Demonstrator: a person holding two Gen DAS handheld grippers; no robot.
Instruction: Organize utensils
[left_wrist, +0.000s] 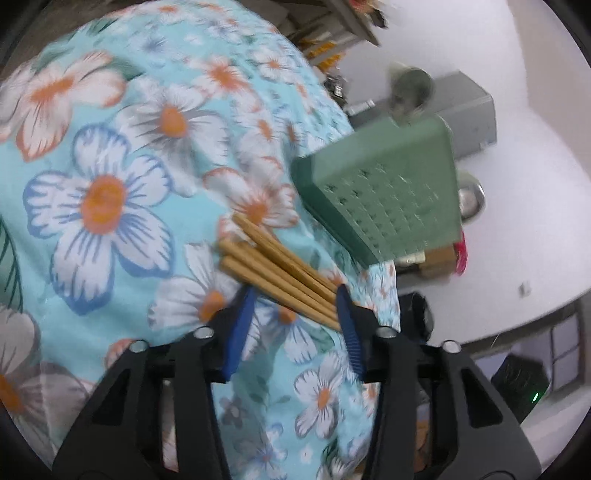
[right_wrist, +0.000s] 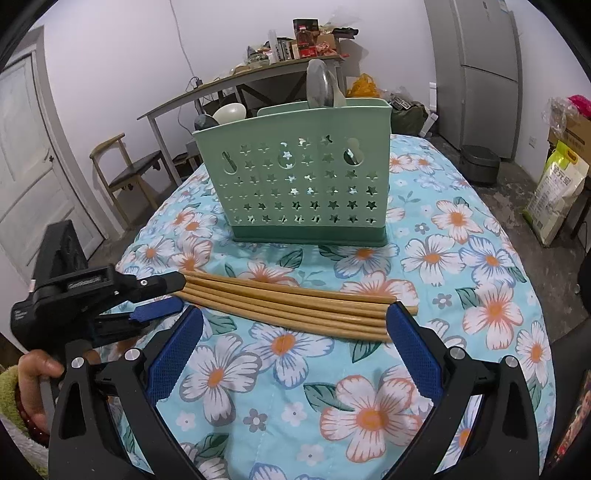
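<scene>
Now we bring the left tongs over the chopsticks' left ends; whether they already pinch we cannot tell. Chopsticks lie bundled on the tabletop, before the holder, for one grab. Right tongs hover spread, empty.

White walls enclose the room; a panelled white door stands left, a wooden chair near it. A long cluttered side table runs along the back wall, a grey refrigerator at right. Floor dark grey, with a printed sack beside boxes.
</scene>
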